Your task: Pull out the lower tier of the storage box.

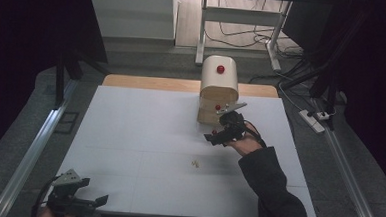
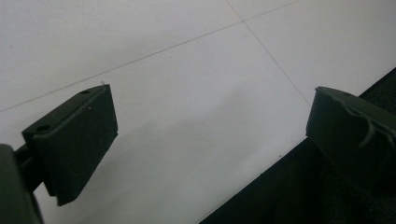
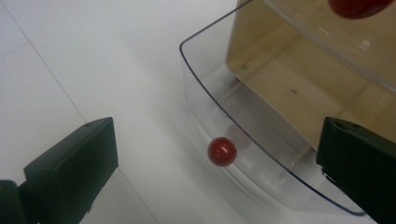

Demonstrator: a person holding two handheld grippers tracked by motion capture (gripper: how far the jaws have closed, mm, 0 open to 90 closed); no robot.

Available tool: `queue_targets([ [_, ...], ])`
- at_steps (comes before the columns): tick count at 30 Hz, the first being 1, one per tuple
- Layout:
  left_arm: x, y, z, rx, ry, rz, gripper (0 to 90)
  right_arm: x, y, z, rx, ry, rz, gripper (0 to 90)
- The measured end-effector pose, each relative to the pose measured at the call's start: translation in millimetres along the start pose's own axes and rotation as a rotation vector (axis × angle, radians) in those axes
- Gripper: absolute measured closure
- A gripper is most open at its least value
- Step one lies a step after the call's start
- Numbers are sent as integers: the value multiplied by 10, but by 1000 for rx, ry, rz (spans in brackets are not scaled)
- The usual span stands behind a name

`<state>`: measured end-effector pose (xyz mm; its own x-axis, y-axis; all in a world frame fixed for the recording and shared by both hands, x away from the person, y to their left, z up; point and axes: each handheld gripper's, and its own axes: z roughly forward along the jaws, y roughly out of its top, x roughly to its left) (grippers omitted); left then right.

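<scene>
1. At the near left corner of the white table (image 1: 144, 136), the left gripper (image 1: 93, 202) is held low by the person's hand at the table's near edge. In the left gripper view its two black jaws stand wide apart with nothing between them, over bare white tabletop (image 2: 187, 93) crossed by thin seam lines; a dark edge cuts across the near right corner of that view.

2. A small pale scrap (image 1: 195, 163) lies alone on the table, near its middle and a little nearer than the right hand.

3. A dark sleeve (image 1: 271, 192) reaches in from the near right, and its hand holds the right gripper (image 1: 214, 138) just in front of the wooden box (image 1: 218, 90). In the right gripper view the jaws stand well apart, clamped on nothing.

4. Between those jaws, farther off, a clear plastic drawer (image 3: 243, 154) is pulled out from the base of the box, with a red ball knob (image 3: 222, 151) on its curved front. The gripper does not touch the knob. The drawer's inside looks bare where it can be seen.

5. The box stands at the far right of the table, rounded on top, with a second red knob (image 1: 220, 69) high on its front. The right gripper view catches a red knob (image 3: 359, 7) at its top edge.

6. Beyond the table: a grey floor, trailing cables (image 1: 244, 41) and a metal stand (image 1: 241, 16).
</scene>
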<state>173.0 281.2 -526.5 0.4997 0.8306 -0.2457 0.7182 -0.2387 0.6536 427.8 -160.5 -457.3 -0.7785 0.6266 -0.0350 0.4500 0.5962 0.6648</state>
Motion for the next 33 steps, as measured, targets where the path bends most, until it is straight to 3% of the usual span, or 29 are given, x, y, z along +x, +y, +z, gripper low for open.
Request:
queue_targets([
  [3,0,0,0,0,-1,0,22,2,7,67,34,-3,-19,1],
  [7,1,0,0,0,-1,0,22,-6,7,113,38,7,7,68],
  [15,1,0,1,0,-1,0,22,-72,8,92,19,7,56,387],
  [19,0,0,0,0,-1,0,22,-96,-8,59,35,-12,53,570],
  [25,-1,0,1,1,1,0,23,-67,-64,48,63,2,17,624],
  [33,-1,1,2,1,1,0,23,-21,-136,2,53,13,13,636],
])
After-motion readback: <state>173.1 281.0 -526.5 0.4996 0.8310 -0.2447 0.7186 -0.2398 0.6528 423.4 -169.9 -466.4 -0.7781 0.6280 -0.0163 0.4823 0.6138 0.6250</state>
